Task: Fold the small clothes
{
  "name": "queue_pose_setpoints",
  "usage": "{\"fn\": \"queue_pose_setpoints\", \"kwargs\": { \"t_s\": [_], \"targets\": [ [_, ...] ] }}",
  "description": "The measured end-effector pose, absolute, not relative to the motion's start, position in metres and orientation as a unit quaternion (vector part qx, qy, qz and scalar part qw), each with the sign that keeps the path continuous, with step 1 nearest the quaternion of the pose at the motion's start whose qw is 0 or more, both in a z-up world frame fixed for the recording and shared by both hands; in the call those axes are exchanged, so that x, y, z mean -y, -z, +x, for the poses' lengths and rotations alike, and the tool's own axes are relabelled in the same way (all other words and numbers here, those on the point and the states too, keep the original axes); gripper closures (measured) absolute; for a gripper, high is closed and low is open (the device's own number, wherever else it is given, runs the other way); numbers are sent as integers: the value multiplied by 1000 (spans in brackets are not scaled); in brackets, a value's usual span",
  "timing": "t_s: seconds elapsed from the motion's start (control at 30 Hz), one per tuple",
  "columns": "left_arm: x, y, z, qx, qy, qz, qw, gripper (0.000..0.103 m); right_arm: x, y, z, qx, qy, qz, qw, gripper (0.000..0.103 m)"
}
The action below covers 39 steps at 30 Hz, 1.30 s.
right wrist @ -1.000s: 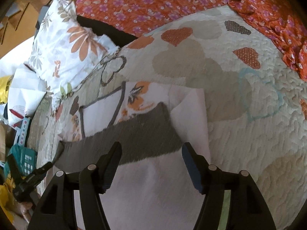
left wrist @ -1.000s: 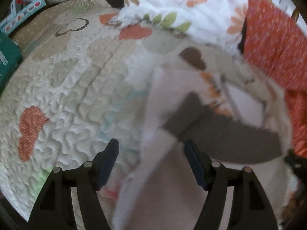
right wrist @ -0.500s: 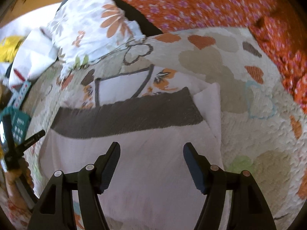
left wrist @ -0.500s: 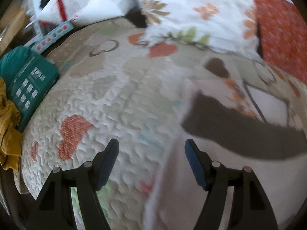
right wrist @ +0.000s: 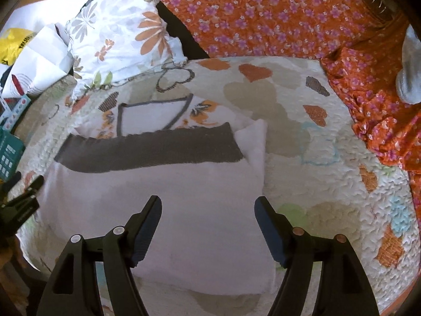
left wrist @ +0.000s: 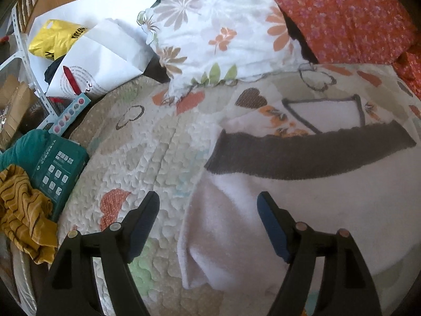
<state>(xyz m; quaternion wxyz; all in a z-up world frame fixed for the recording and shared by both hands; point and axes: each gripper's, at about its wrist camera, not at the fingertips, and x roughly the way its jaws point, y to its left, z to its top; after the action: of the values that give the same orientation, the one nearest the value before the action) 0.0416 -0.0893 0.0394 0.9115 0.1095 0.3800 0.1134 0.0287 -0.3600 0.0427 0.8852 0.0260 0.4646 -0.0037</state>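
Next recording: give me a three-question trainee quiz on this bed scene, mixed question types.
1. True or false: the right gripper is clamped on the folded white cloth with the dark grey band.
2. Multiple choice: what lies beyond the grey band? A) white floral pillow B) a blue bucket C) a wooden chair
3. Fill in: the left gripper hangs over the cloth's ___ edge.

Key: 1 false, both grippers are open, jaws just widened with nothing between them; 2 A; 3 left.
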Motion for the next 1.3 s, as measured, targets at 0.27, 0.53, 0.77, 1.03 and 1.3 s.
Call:
{"fn": "queue_pose_setpoints", "kwargs": {
  "t_s": [0.27,0.53,0.77,1.03,1.3],
  "targets": [
    [94,-37,44,-382,-110,117,910,27,365,-24,38,-485,16,21,874,25],
    [92,-29,49,-407,-92,103,903,26,358,18,53,-539,26,9,842,17],
    [91,-29,48,-410,-88,95,903,26,340,27,52,-537,36,-49,841,6],
    [89,-29,48,-412,-84,92,902,26,341,33,56,-537,42,-56,841,0],
    [91,-26,48,-418,-84,97,900,26,339,34,54,-528,45,-57,846,0]
  ]
}}
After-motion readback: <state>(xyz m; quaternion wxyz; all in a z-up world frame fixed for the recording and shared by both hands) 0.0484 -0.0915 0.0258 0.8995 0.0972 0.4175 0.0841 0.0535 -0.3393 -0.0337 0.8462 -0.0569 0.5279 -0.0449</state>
